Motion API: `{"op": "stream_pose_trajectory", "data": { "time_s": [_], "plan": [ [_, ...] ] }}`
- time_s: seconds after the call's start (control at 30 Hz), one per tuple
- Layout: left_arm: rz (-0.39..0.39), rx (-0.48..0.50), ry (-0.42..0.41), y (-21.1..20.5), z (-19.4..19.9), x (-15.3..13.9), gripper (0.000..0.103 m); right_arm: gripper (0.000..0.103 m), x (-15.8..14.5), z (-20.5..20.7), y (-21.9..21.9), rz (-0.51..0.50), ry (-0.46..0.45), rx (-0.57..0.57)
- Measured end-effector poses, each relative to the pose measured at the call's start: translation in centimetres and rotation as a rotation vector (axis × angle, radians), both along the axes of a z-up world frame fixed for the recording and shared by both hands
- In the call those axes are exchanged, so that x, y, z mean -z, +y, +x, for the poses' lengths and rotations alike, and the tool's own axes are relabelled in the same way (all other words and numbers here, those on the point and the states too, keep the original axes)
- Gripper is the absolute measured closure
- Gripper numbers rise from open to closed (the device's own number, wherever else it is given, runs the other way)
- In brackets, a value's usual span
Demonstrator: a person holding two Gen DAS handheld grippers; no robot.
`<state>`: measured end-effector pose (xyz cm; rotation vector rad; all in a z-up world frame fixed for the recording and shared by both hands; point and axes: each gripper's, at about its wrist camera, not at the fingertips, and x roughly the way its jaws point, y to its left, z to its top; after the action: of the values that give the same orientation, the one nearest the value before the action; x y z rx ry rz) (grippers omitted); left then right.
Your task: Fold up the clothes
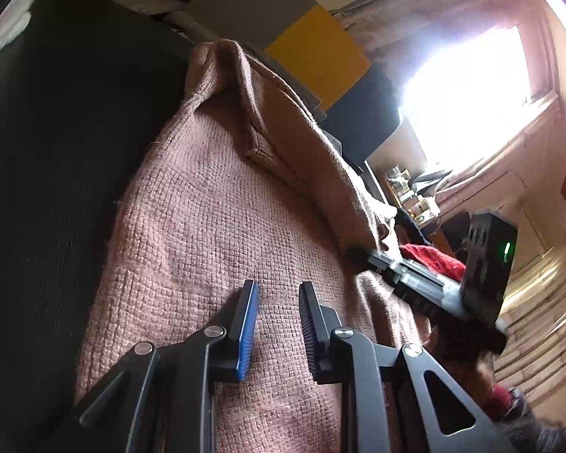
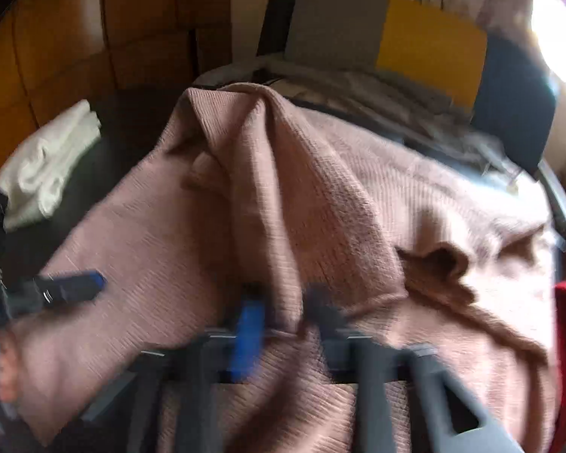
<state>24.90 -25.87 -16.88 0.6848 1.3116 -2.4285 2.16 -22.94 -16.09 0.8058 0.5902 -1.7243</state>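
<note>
A pink knitted sweater (image 1: 222, 226) lies spread on a dark surface; it also fills the right wrist view (image 2: 320, 204), with a raised fold running up its middle. My left gripper (image 1: 277, 294) is open and empty, fingers hovering just over the flat knit. My right gripper (image 2: 283, 298) is blurred by motion; its jaws stand apart around the lower end of the raised fold, and whether they pinch it I cannot tell. The right gripper also shows in the left wrist view (image 1: 358, 255) at the sweater's right edge. The left gripper's blue-tipped finger shows in the right wrist view (image 2: 71, 287).
A folded white cloth (image 2: 45, 166) lies on the dark surface (image 1: 56, 151) to the left. A red garment (image 1: 434, 258) lies at the right. Grey, yellow and dark blue cushions (image 2: 430, 45) stand behind. A bright window (image 1: 471, 94) is at the right.
</note>
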Motion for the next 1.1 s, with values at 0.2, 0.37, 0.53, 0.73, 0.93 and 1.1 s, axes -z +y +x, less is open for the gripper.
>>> {"op": "stream_pose_trajectory", "data": {
  "time_s": [0.2,0.37,0.53,0.73,0.93,1.1],
  "plan": [
    [0.064,0.007,-0.007,-0.7,-0.4,-0.2,0.078,0.097,-7.2,-5.7,2.7,-0.176,-0.038,0.154],
    [0.133,-0.027,0.044,-3.9,-1.7,-1.2,0.075,0.092,-8.8,-12.6,4.0,-0.201,-0.119,0.264],
    [0.194,-0.096,0.119,-8.0,-3.2,-2.3,0.072,0.074,-6.4,-15.1,6.3,-0.243,-0.376,0.278],
    [0.250,-0.198,0.112,-12.3,-5.1,-1.1,0.065,0.034,-1.7,-16.1,11.4,-0.474,-0.848,0.324],
    [0.335,-0.269,0.128,-14.8,-5.6,0.7,0.061,0.033,1.7,-17.0,10.3,-0.657,-1.171,0.391],
    [0.368,-0.273,0.133,-15.6,-6.5,1.3,0.060,0.032,3.4,-16.5,7.7,-0.691,-1.293,0.488]
  ]
}}
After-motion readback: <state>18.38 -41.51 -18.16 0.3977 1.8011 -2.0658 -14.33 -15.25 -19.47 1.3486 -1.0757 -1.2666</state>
